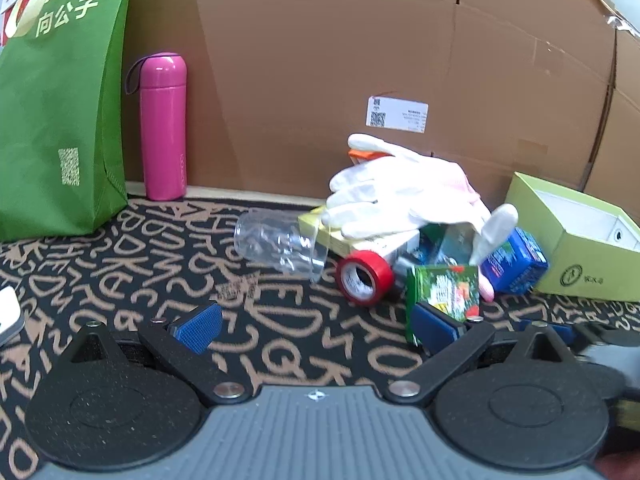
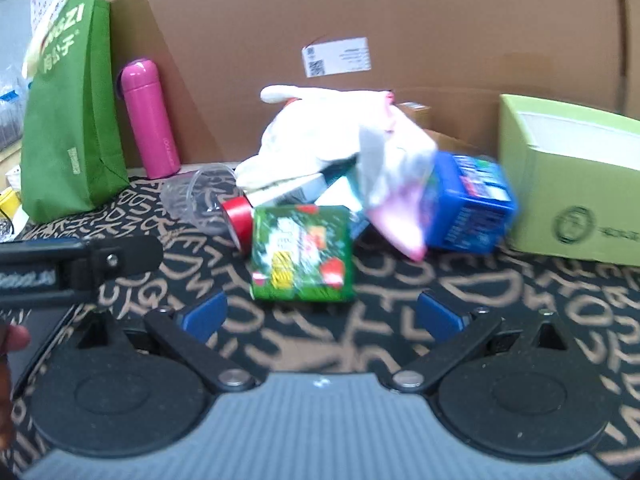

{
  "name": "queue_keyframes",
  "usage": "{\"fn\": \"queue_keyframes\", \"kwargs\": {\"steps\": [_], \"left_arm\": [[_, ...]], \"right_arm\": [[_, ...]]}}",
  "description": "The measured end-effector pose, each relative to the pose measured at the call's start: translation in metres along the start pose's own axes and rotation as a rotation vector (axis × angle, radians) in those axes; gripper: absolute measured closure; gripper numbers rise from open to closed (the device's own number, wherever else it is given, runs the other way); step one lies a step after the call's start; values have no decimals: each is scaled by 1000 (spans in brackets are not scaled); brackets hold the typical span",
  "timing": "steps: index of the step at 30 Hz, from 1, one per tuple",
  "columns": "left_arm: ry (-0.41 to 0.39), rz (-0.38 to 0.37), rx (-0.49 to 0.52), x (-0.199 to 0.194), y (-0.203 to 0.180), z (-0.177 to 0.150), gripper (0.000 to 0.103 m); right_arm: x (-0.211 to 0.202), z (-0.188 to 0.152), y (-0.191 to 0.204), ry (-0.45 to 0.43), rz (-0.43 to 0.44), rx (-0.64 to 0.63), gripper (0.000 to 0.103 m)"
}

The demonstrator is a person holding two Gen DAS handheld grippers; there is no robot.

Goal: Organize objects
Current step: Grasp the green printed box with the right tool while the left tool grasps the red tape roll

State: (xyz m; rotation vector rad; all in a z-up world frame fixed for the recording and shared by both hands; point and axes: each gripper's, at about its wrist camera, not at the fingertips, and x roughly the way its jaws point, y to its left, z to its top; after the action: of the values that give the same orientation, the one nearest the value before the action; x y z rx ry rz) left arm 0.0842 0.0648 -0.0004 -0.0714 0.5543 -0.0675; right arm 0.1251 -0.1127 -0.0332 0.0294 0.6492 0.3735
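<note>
Both grippers spread and empty, low over the patterned mat. My right gripper faces the green carton, just beyond its fingertips at the near edge of the heap. Behind it: red tape roll, white glove draped over the boxes, blue box to the right. My left gripper sits just left of that carton. I'd call this approach: next, push forward around the carton, close, carry it right to the open green box.

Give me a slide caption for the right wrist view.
Open right hand-held gripper faces a green carton before a glove-draped pile on the lettered mat.
</note>
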Motion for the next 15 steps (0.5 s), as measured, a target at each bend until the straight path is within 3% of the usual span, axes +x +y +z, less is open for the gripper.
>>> {"fn": "queue_keyframes", "kwargs": {"steps": [3,7,15], "left_arm": [[-6,-7,9,4,0,5,0],[-3,-30,35,11,-4,5,0],[79,-109,82,44,-27,-8,0]], "right_arm": [[27,8,9,7,-27,-44,1],[36,6,0,13,-9,-21,40],[-2,-12,-39,-3,-20,15,41]]}}
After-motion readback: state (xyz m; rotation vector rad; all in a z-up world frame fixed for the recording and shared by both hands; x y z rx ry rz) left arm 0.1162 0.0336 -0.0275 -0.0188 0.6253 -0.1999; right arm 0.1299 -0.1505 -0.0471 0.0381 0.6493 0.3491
